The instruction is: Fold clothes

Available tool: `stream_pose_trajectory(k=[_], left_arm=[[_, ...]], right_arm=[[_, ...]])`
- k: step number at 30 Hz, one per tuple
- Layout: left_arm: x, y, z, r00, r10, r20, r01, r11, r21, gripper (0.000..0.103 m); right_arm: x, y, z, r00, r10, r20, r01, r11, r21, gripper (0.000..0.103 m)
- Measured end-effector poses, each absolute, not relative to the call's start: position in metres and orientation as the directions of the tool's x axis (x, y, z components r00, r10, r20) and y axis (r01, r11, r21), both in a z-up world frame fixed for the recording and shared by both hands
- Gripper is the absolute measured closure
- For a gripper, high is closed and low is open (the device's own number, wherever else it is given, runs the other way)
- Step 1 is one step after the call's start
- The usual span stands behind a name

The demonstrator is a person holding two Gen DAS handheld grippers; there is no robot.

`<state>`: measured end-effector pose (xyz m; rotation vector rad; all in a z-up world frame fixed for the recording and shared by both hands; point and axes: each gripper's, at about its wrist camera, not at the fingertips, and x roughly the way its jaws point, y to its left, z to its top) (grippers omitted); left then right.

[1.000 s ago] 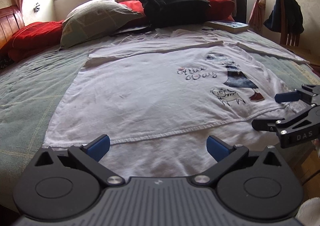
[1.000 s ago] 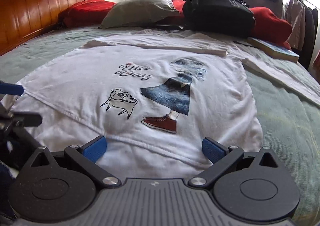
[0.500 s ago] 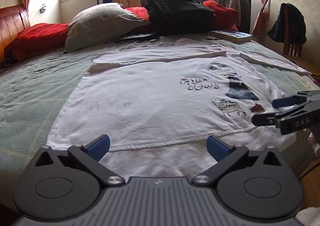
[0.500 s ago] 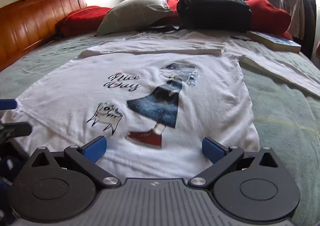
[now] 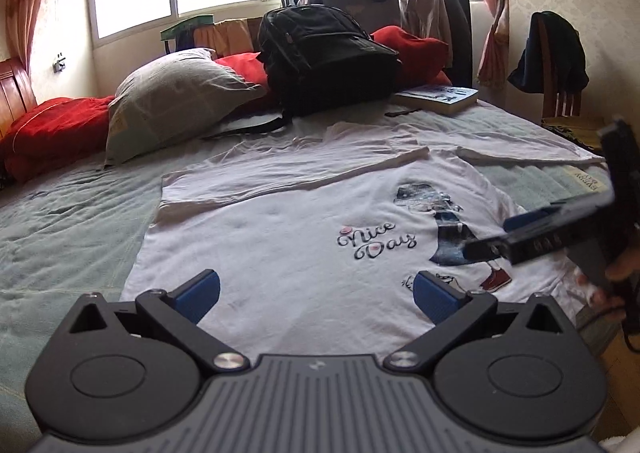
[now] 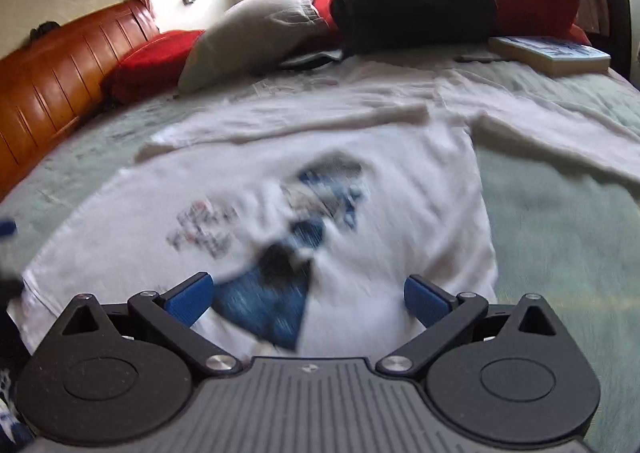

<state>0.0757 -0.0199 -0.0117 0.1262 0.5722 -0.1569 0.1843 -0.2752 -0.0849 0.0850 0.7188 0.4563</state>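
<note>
Two tools, left tool [image 5: 316, 291] and right tool [image 6: 306, 299], blue pads spread apart, white T-shirt [image 5: 288, 237] flat beneath both

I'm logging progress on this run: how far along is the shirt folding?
Early. Done: the white T-shirt lies spread flat on the bed, its top edge and one sleeve already turned in. In hand: nothing; the left claw and right claw are both open above its near part. Left: grasping the shirt and making the remaining folds into a compact stack.
</note>
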Motion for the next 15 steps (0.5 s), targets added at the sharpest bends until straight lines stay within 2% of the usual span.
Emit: stream_pose_trajectory(k=[6,10,15], left_arm=[[0.07,-0.034,-0.032,0.799,-0.177,-0.575,0.215,0.977,-0.003,0.001],[0.066,-0.043,-0.035,0.792,-0.17,-0.586,0.226,0.974,0.022,0.001],[0.063,-0.057,-0.037,0.781,-0.199,-0.592,0.262,0.965,0.022,0.001]], right_arm=[[0.157,-0.314,-0.072,0.682,0.451,-0.576,-0.358,0.892,0.275,0.0],[0.163,-0.366,-0.056,0.788,0.354,-0.504,-0.23,0.928,0.293,0.0],[0.188,-0.454,-0.057,0.865,0.265,-0.425,-0.046,0.888,0.458,0.0]])
